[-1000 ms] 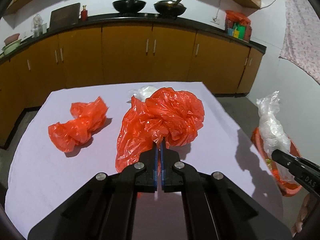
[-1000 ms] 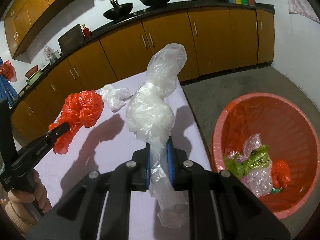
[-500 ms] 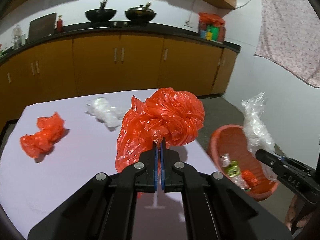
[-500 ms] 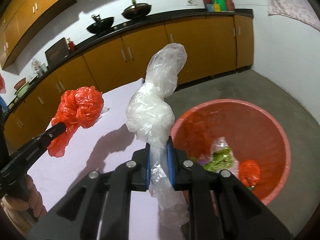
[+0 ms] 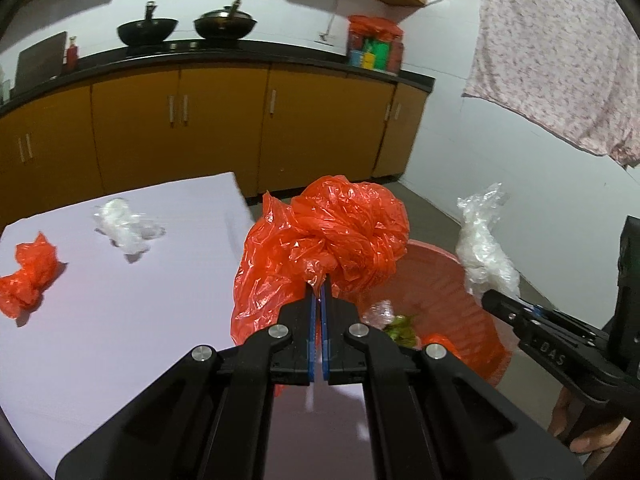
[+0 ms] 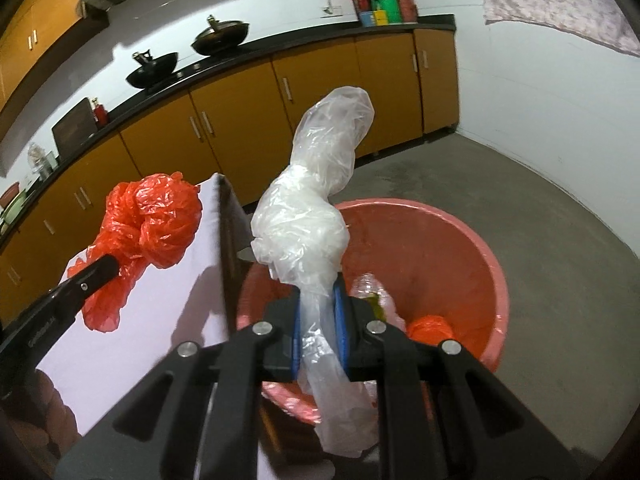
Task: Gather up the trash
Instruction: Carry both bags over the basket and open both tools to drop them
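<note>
The left gripper is pinching a crumpled red plastic bag between pads pressed almost together, holding it at the table's right edge, with the red tub lying at about three o'clock from it. The right gripper is clamping a twisted clear plastic bag, which is standing up over the tub's near rim. Inside the tub, green, clear and red scraps are lying. On the table, a small clear bag and another red bag are sitting toward nine and ten o'clock.
</note>
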A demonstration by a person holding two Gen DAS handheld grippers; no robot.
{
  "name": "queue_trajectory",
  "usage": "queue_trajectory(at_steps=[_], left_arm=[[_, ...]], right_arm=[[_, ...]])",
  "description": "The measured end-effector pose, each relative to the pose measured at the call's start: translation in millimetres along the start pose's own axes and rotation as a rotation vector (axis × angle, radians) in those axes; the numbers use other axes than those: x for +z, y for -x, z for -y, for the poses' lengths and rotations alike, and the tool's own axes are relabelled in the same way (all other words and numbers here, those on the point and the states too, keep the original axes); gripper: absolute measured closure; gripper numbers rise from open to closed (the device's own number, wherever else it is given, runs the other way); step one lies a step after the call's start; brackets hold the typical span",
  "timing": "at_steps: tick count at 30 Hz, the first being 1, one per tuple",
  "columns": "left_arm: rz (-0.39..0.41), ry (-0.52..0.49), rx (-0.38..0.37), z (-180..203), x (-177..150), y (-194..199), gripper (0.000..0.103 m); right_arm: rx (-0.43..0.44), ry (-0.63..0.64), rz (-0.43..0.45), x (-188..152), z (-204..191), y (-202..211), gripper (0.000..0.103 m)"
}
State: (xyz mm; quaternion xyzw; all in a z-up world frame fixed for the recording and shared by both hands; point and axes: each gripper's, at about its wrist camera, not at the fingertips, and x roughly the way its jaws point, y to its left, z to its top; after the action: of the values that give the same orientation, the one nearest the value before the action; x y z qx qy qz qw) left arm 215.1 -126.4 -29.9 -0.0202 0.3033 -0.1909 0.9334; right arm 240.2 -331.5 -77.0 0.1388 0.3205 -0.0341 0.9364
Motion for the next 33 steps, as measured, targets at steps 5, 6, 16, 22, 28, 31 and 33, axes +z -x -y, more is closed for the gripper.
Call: queue_trajectory(at_steps=[5,6,16,22,28,31,33], left_arm=[[-0.012,-0.024,-0.027,16,-1,-9,0.102],[-0.015,-0.028,-0.032,19,-1,-11,0.102],[-0.063,-0.062,-0.058,48,-8,-35,0.102],[-0.088,-0.073,-0.066,57,-11,-45,0.102],[-0.109,-0.085,-0.074,65,-12,-54,0.102],[-0.117,-0.091,-0.079,69,-13,-58,0.102],[-0.124,-0.096,-0.083,73,-13,-61,0.102]], right_arm=[[-0.024,-0.017,-0.005,1,15,-3,0.088],[-0.027,-0.019,-0.005,2,16,-4,0.088],[-0.067,-0.054,-0.01,3,41,-8,0.088],[-0.071,-0.062,-0.013,1,50,-11,0.088],[-0.073,-0.073,-0.013,5,51,-16,0.088],[-0.074,-0.077,-0.013,8,54,-19,0.088],[-0.074,-0.08,-0.014,8,55,-20,0.088]])
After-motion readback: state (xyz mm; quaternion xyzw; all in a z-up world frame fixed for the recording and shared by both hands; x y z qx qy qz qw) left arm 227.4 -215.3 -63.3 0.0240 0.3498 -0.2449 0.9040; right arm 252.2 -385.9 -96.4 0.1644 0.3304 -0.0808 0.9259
